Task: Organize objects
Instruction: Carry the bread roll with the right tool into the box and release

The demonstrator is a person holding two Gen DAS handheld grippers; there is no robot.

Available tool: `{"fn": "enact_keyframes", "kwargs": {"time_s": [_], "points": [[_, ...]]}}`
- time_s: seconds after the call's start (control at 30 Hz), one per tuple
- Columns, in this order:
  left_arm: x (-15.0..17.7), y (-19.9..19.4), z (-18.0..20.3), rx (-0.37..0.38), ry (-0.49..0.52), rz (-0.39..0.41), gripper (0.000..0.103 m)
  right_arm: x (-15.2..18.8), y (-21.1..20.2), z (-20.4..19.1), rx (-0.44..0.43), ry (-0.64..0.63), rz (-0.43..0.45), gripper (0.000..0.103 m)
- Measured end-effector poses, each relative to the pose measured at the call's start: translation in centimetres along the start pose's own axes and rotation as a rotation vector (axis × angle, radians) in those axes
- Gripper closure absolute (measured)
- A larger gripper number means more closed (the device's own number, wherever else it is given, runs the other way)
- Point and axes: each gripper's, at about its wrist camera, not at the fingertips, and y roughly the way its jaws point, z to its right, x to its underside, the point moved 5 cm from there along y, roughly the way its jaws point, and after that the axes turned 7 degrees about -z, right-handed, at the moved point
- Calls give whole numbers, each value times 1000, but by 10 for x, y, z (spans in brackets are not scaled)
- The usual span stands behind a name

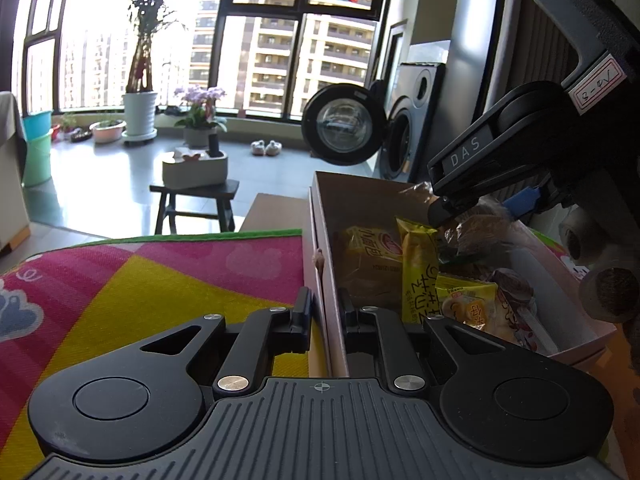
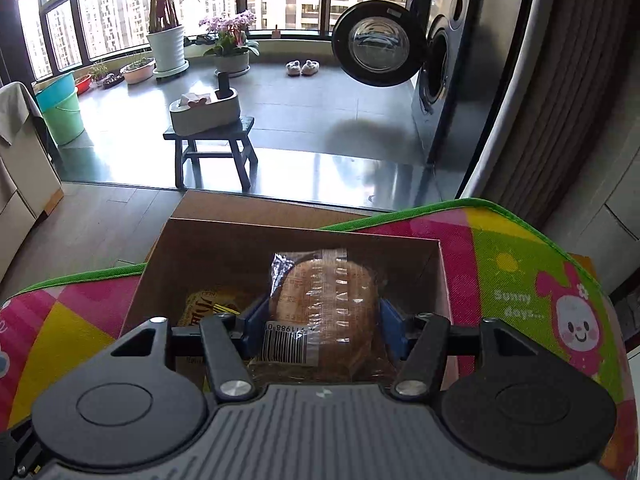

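- The right gripper [image 2: 324,322] is closed on a wrapped bread loaf [image 2: 324,304], the blue pads [image 2: 390,326] pressed against its two sides.
- The loaf is held over the open cardboard box [image 2: 224,248], just above the snack packets already lying inside.
- The loaf is judged light and soft, with a slick, crinkly film wrapper; a firm squeeze would likely dent it, so the broad sides at mid-length, as now held, seem the best place to grip.
- The left gripper [image 1: 325,312] is narrowed onto the box's near side wall [image 1: 320,240], one finger outside and one inside, apparently steadying the box.
- Yellow snack packets [image 1: 418,268] are seen inside the box in the left wrist view, beside other wrapped items.
- In that same view, the right gripper is angled downward from the upper right into the box.
- The box rests on a colourful play mat [image 1: 160,272].
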Motion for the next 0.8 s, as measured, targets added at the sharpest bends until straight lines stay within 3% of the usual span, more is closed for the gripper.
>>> {"fn": "enact_keyframes", "kwargs": {"time_s": [0.03, 0.2, 0.27, 0.33, 0.47, 0.6, 0.73, 0.8], "points": [[0, 0, 0, 2, -2, 0, 88, 1, 0, 2, -6, 11, 5, 32], [0, 1, -1, 3, -3, -2, 88, 0, -13, 9, -38, 30, 25, 32], [0, 1, -1, 3, -3, -2, 88, 1, -18, 11, -46, 33, 24, 38], [0, 1, -1, 3, -3, -2, 88, 5, -21, 12, -98, 52, -5, 55], [-1, 1, -1, 2, -3, -2, 88, 13, -22, 3, -167, 58, -39, 60], [-1, 1, -1, 3, -3, -2, 88, 15, -15, -7, -116, 21, -32, 60], [-1, 2, -1, 4, -5, -3, 88, 19, -5, -6, -10, -31, -41, 60], [-1, 3, 0, 5, -5, -4, 88, 21, -3, -2, -6, -25, -46, 60]]}}
